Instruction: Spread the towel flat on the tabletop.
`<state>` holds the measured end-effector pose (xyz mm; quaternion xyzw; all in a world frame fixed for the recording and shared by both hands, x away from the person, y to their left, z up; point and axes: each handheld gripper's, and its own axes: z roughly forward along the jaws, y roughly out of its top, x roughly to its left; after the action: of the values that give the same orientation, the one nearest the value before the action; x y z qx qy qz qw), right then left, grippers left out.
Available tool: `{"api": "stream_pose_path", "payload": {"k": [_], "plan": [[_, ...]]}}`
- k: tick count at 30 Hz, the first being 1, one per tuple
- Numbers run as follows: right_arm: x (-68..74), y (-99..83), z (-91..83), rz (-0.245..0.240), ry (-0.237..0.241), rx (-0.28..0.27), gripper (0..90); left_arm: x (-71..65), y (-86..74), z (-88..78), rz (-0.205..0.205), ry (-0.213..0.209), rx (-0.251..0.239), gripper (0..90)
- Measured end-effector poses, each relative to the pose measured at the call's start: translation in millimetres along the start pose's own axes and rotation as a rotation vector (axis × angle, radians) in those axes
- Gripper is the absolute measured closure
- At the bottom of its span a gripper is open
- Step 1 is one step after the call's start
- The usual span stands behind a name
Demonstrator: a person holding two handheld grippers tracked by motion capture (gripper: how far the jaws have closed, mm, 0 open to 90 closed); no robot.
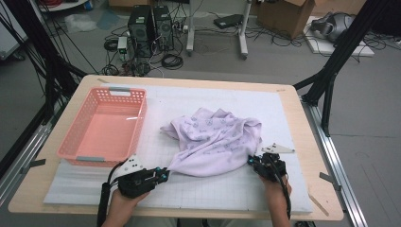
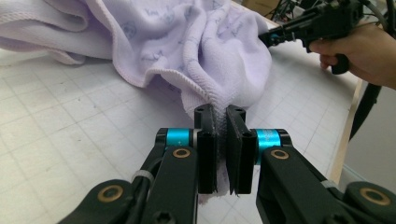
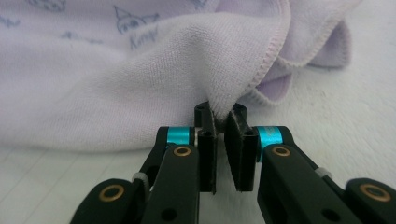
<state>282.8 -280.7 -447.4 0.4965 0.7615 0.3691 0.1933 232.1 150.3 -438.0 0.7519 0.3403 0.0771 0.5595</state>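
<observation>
A pale lilac towel [image 1: 215,139] with faint printed figures lies crumpled on the white gridded mat [image 1: 227,189]. My left gripper [image 1: 164,176] is at the towel's near left corner, shut on the hemmed edge; in the left gripper view the towel [image 2: 196,51] runs down between the pressed pads of that gripper [image 2: 222,116]. My right gripper [image 1: 252,161] is at the near right corner. In the right gripper view a fold of the towel [image 3: 140,70] is pinched at the tips of that gripper [image 3: 220,114]. The right gripper [image 2: 273,37] also appears far off in the left gripper view.
An empty pink plastic basket [image 1: 101,153] stands on the mat's left half, beside the towel. The wooden table [image 1: 302,123] edge frames the mat. Black frame posts [image 1: 331,75] rise at the right, and cables and computer boxes [image 1: 151,28] lie on the floor beyond.
</observation>
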Motion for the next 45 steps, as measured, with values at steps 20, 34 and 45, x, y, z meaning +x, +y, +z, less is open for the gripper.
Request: {"api": "stream_pose_path", "payload": {"k": [20, 34, 45], "plan": [[13.8, -58.0, -109.5, -0.021, 0.023, -0.057, 80.7, -17.0, -15.4, -2.7, 0.031, -0.015, 0.049, 73.6], [-1.2, -50.1, -120.7, -0.004, 0.011, -0.255, 48.5, 2.0, 1.7, -3.1, -0.005, 0.049, -0.026, 34.6], [-13.5, -35.4, -91.9, 0.003, 0.002, -0.192, 50.9, 24.2, 26.9, 44.3, -0.032, 0.109, 0.089, 33.0]]}}
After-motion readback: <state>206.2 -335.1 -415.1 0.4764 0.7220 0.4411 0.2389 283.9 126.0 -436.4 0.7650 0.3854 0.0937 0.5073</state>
